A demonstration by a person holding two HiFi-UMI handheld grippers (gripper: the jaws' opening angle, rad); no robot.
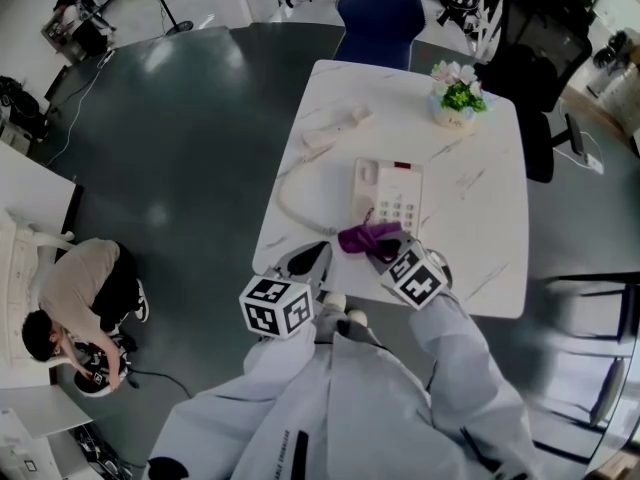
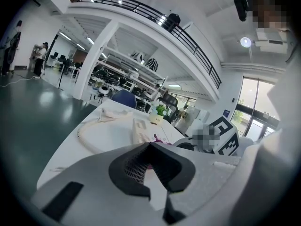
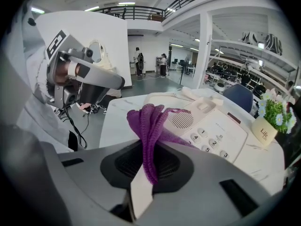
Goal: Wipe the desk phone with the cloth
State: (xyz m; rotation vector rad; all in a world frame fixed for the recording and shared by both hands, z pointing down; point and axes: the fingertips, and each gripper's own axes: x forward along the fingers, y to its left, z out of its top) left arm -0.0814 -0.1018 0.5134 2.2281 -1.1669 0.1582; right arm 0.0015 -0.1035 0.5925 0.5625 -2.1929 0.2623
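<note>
Right claw is clamped on the purple cloth, which drapes onto the desk phone just ahead of its jaws; wiping looks begun. Left claw hangs alongside, jaws together, empty. Next, I reckon: drag the cloth forward over the keys

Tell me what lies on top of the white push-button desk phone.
A purple knitted cloth drapes over the white desk phone's near edge, pinched in the right tool. The keypad is bare and the cradle empty; the surface beneath the cloth is hidden.
</note>
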